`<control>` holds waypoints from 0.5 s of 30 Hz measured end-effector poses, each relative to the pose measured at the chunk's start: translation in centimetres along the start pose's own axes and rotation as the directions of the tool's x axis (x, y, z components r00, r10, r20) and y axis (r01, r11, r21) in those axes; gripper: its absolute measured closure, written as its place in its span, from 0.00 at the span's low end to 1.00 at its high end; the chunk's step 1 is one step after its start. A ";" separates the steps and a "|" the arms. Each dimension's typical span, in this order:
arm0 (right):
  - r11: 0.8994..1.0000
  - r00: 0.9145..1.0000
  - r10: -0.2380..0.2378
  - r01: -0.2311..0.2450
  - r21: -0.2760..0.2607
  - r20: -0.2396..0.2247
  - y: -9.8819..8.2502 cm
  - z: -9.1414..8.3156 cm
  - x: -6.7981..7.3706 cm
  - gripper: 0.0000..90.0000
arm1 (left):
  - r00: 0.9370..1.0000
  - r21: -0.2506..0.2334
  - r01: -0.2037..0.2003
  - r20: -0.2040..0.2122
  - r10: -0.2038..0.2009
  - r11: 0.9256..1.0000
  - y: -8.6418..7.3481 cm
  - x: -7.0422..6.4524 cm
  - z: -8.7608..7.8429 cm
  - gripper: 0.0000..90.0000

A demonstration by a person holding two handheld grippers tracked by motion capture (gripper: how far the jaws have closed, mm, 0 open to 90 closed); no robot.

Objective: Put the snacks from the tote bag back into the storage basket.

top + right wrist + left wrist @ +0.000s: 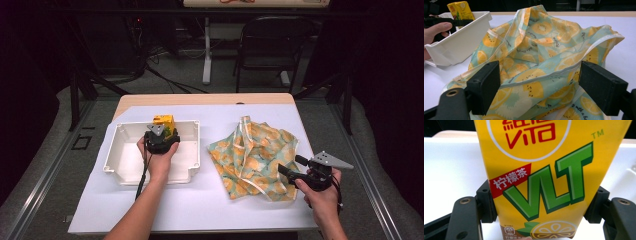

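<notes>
My left hand-held gripper clamps the yellow drink carton over the white tray; my right hand-held gripper, jaws spread, straddles the citrus-print bag on the counter.

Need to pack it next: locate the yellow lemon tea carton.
In the high view, the yellow lemon tea carton stands in the white plastic tray, table's left, clamped by the left gripper.

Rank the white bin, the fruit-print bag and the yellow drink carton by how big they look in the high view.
1. Fruit-print bag and white bin: too close in spread to rank.
2. Yellow drink carton: clearly smallest, partly hidden behind the left gripper shut on it.
</notes>
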State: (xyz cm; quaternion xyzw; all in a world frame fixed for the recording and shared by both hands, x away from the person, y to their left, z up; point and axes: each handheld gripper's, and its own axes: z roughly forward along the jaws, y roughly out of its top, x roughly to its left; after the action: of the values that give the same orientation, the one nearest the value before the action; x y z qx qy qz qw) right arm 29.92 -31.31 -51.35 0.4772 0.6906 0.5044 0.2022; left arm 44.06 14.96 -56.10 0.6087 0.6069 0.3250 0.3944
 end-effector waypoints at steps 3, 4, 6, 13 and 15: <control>1.000 1.000 0.001 -0.001 0.005 0.002 -0.1 0.0 -0.1 0.19 | 1.000 0.013 -0.007 -0.006 0.007 1.000 0.0 -0.1 0.1 0.33; 1.000 1.000 -0.004 0.004 0.011 0.002 -0.1 0.0 -0.1 0.19 | 1.000 0.017 -0.012 -0.005 0.012 1.000 0.0 -0.1 0.1 0.33; 1.000 1.000 -0.002 0.002 0.011 0.003 -0.1 0.0 -0.1 0.19 | 1.000 0.026 -0.025 -0.009 0.025 0.999 0.1 -0.2 0.1 0.33; 1.000 1.000 -0.006 0.006 0.013 0.000 -0.1 0.0 -0.1 0.20 | 1.000 0.074 -0.020 0.009 0.019 0.997 0.1 -0.3 0.0 0.26; 1.000 1.000 -0.006 0.006 0.013 0.002 -0.1 0.0 -0.1 0.20 | 1.000 0.083 -0.008 0.016 0.007 0.996 0.3 -0.3 -0.2 0.25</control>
State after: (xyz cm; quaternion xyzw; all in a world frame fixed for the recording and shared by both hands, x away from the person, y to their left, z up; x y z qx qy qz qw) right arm 29.94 -31.42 -51.49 0.4770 0.6949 0.4990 0.2013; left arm 44.04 14.72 -55.73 0.6293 0.6147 0.2962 0.3721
